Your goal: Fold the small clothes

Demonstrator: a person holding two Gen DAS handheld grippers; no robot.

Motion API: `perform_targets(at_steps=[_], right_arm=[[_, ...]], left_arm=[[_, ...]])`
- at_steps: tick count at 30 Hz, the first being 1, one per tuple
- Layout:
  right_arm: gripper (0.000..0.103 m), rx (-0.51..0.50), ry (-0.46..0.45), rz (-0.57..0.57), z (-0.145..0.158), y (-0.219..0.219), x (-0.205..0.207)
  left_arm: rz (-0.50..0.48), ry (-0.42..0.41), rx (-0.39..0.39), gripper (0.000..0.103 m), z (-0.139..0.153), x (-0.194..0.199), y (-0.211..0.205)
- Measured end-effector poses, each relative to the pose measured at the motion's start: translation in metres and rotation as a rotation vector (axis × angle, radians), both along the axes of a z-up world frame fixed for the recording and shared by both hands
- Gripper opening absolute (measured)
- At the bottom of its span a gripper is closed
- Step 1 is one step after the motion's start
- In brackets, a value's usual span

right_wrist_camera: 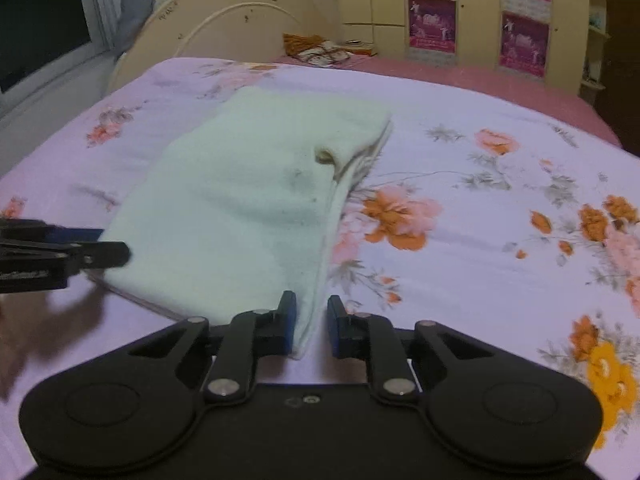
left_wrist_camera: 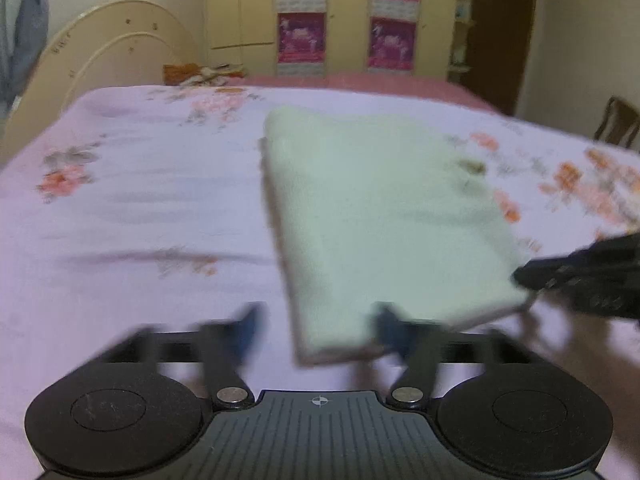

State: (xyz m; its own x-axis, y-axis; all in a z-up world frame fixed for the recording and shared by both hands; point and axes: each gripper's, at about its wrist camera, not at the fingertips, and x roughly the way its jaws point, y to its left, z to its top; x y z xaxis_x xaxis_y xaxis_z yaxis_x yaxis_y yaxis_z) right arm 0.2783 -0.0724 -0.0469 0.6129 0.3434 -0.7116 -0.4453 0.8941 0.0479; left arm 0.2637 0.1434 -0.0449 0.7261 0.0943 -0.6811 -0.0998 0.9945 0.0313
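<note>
One pale white, soft folded cloth [right_wrist_camera: 244, 204] lies flat on the lilac floral bedsheet [right_wrist_camera: 500, 208] of the bed, its layered edges showing along its right side. The right claw [right_wrist_camera: 311, 326] sits at the cloth's near right corner, blue pads narrowly parted, the left pad touching the cloth edge and the right pad clear of it, so it is released. The left claw [left_wrist_camera: 316, 330] stands spread wide at the near left corner, which lies between its blurred fingers [left_wrist_camera: 248, 328] without being pinched. Far behind stand a cream curved headboard [right_wrist_camera: 236, 20] and a cream wardrobe with magenta posters [right_wrist_camera: 524, 40].
</note>
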Motion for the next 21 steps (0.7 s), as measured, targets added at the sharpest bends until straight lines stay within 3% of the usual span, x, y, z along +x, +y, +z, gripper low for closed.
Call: perform_targets(at_steps=[2, 5, 6, 8, 12, 17, 21], right_arm=[[0.021, -0.013, 0.002, 0.003, 0.002, 0.0, -0.004], [0.046, 0.052, 0.011, -0.047, 0.018, -0.016, -0.022], [0.061, 0.072, -0.004, -0.054, 0.025, -0.021, -0.033], [0.08, 0.078, -0.034, -0.062, 0.037, -0.026, -0.054], [0.1, 0.115, -0.052, -0.081, 0.062, -0.034, -0.097], [0.102, 0.132, -0.076, -0.135, 0.084, -0.04, -0.151], [0.102, 0.143, -0.131, -0.19, 0.099, -0.046, -0.199]], left_arm=[[0.012, 0.001, 0.01, 0.091, 0.003, -0.012, 0.0], [0.007, -0.04, -0.032, 0.091, 0.02, -0.041, -0.003], [0.005, -0.052, -0.034, 0.091, 0.026, -0.051, -0.005], [0.004, -0.075, -0.038, 0.103, 0.04, -0.07, -0.012], [-0.017, -0.13, -0.027, 0.103, 0.069, -0.111, -0.025], [-0.078, -0.192, 0.001, 0.103, 0.096, -0.162, -0.041], [-0.086, -0.21, -0.059, 0.103, 0.111, -0.199, -0.046]])
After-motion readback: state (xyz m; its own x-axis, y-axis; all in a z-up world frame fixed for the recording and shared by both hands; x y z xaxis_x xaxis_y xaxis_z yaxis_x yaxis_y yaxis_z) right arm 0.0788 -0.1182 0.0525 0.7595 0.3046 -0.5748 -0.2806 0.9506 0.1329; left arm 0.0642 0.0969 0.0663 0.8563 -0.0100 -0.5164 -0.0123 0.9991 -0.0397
